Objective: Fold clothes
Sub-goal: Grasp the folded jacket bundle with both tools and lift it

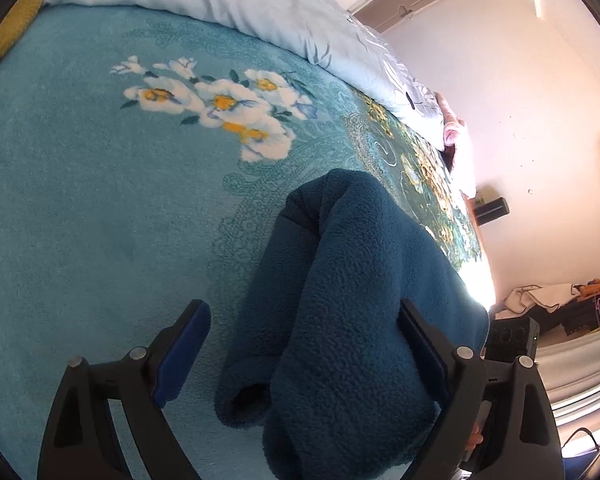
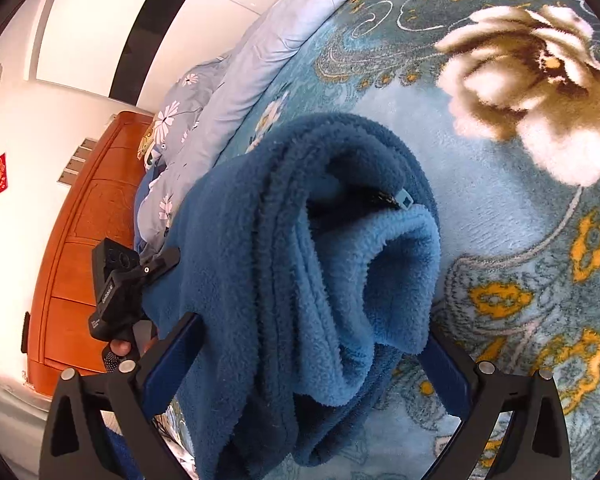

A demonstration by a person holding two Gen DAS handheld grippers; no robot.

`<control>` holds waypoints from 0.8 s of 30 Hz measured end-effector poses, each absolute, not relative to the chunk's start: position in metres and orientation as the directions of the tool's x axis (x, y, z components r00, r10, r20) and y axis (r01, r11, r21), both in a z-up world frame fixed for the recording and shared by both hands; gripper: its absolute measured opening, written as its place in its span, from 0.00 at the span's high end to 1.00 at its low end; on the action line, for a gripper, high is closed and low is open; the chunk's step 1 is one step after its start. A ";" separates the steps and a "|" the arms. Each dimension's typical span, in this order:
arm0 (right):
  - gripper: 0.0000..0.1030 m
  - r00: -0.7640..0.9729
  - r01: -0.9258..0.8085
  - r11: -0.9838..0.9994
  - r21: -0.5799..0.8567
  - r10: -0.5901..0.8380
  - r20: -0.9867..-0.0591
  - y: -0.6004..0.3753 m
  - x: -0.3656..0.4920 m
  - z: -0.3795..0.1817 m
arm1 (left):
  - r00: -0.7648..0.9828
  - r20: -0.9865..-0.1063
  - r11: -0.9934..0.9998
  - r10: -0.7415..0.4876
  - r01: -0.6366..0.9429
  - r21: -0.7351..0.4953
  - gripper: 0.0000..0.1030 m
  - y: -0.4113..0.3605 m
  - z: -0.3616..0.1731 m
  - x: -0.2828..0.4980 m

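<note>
A dark teal fleece jacket (image 1: 352,300) lies bunched on the bed's teal flowered blanket (image 1: 100,200), one sleeve cuff (image 1: 240,400) resting on the blanket. My left gripper (image 1: 300,346) is open wide around it. The fleece leans on the right finger and stands apart from the left pad (image 1: 180,356). In the right wrist view the same jacket (image 2: 300,260) fills the gap of my right gripper (image 2: 314,356), zipper pull (image 2: 404,202) showing. Those jaws stand wide and open, with the loose folds brushing both pads. Each gripper appears in the other's view: left gripper (image 2: 116,288), right gripper (image 1: 512,340).
A pale blue duvet (image 1: 260,4) is heaped along the bed's far side, beside a flowered pillow (image 2: 172,120). A wooden headboard (image 2: 84,240) stands at the bed's end. A yellow cloth (image 1: 12,28) shows at the left edge, and more clothes (image 1: 560,300) are piled beyond the bed.
</note>
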State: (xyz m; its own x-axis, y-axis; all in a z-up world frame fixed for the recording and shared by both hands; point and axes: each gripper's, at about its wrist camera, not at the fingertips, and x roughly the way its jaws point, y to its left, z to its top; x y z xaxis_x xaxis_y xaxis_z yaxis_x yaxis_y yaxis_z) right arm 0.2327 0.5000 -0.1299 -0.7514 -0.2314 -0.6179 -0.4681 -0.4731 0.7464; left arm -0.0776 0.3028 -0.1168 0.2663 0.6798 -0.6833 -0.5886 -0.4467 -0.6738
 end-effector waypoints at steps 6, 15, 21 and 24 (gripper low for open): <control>0.00 -0.752 -0.464 -0.467 0.753 -0.242 -0.613 0.502 0.229 -0.127 | 0.283 -0.645 -0.439 0.709 -0.539 -0.719 0.10 0.296 -0.128 -0.073; 0.15 -0.735 -0.395 -0.534 0.747 -0.304 -0.606 0.510 0.219 -0.117 | 0.246 -0.621 -0.426 0.744 -0.542 -0.724 0.29 0.291 -0.121 -0.059; 0.22 -0.711 -0.337 -0.614 0.714 -0.331 -0.620 0.525 0.210 -0.106 | 0.191 -0.609 -0.441 0.770 -0.532 -0.723 0.37 0.288 -0.114 -0.047; 0.25 -0.692 -0.291 -0.661 0.692 -0.354 -0.629 0.538 0.202 -0.094 | 0.154 -0.604 -0.446 0.782 -0.539 -0.715 0.39 0.285 -0.106 -0.035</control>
State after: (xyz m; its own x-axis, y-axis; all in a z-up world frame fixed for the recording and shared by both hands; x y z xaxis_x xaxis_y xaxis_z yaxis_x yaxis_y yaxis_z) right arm 0.2019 0.5381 -0.0941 -0.6923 -0.3538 -0.6289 -0.2905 -0.6611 0.6917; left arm -0.0346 0.2852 -0.1059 0.1541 0.7823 -0.6036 -0.5388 -0.4455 -0.7150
